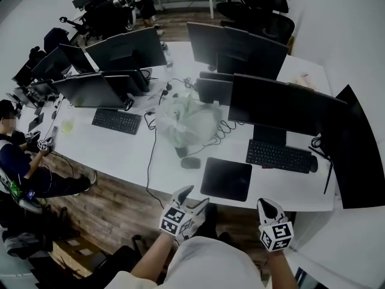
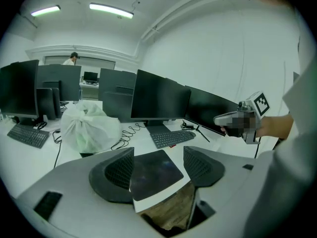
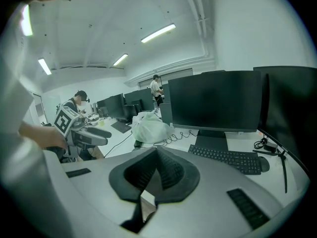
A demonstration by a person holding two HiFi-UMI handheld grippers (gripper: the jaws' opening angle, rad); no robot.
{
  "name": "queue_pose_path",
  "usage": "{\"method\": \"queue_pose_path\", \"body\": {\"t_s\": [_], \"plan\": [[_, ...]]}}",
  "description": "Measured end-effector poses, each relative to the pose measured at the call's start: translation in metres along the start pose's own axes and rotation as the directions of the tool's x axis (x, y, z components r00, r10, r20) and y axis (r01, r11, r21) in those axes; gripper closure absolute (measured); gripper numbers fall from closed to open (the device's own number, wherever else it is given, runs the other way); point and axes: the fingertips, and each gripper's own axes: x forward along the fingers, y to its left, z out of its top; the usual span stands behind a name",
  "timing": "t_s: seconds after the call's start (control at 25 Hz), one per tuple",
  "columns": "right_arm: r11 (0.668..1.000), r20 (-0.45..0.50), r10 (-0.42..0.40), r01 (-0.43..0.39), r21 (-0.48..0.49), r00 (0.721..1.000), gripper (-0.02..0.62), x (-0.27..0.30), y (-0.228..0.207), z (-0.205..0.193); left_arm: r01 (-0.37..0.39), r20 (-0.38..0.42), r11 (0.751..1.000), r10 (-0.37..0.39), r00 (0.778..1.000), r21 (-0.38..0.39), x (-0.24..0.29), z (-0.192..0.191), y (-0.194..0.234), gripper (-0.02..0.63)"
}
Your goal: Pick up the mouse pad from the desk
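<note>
The black mouse pad [image 1: 226, 178] lies flat at the near edge of the white desk [image 1: 120, 152], in front of a keyboard. My left gripper [image 1: 191, 200] hovers off the desk edge just left of the pad, open and empty. In the left gripper view the mouse pad [image 2: 154, 172] shows between and beyond the spread jaws of the left gripper [image 2: 158, 157]. My right gripper [image 1: 269, 208] hangs below the pad's right corner, off the desk. In the right gripper view the right gripper [image 3: 156, 153] has its pads meeting at the tips, with nothing between them.
A black mouse [image 1: 190, 162] sits left of the pad, and a keyboard [image 1: 278, 156] lies behind it. A white plastic bag [image 1: 186, 122] and coiled cables lie further back, among several monitors [image 1: 283, 104]. A seated person [image 1: 18, 161] is at the far left.
</note>
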Motion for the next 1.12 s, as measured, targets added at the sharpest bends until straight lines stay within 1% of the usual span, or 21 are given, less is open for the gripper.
{"method": "queue_pose_path", "body": {"t_s": [0.16, 0.28, 0.52, 0.72, 0.84, 1.0, 1.12], "plan": [[0.999, -0.024, -0.033, 0.034, 0.026, 0.999, 0.583, 0.021, -0.002, 0.001, 0.043, -0.041, 0.999, -0.042, 0.998, 0.018, 0.023, -0.001, 0.019, 0.279], [0.998, -0.047, -0.048, 0.05, 0.039, 0.998, 0.583, 0.036, -0.002, -0.001, 0.061, -0.068, 0.998, -0.06, 0.996, 0.02, 0.042, -0.007, 0.031, 0.279], [0.995, -0.092, -0.067, 0.073, 0.061, 0.993, 0.583, 0.062, -0.004, -0.005, 0.08, -0.14, 0.996, -0.076, 0.987, 0.023, 0.087, -0.036, 0.053, 0.272], [0.994, -0.133, -0.072, 0.083, 0.077, 0.988, 0.583, 0.076, -0.011, -0.013, 0.086, -0.211, 0.996, -0.085, 0.974, -0.006, 0.123, -0.07, 0.064, 0.256], [0.993, -0.152, -0.066, 0.08, 0.091, 0.986, 0.583, 0.086, -0.018, -0.021, 0.072, -0.258, 0.997, -0.076, 0.963, -0.023, 0.148, -0.094, 0.073, 0.24], [0.993, -0.181, -0.043, 0.062, 0.104, 0.983, 0.583, 0.098, -0.025, -0.032, 0.026, -0.321, 0.998, -0.045, 0.946, -0.063, 0.174, -0.118, 0.084, 0.221], [0.992, -0.2, -0.022, 0.045, 0.114, 0.98, 0.583, 0.106, -0.03, -0.038, -0.019, -0.361, 0.998, -0.001, 0.933, -0.052, 0.192, -0.131, 0.092, 0.21]]}}
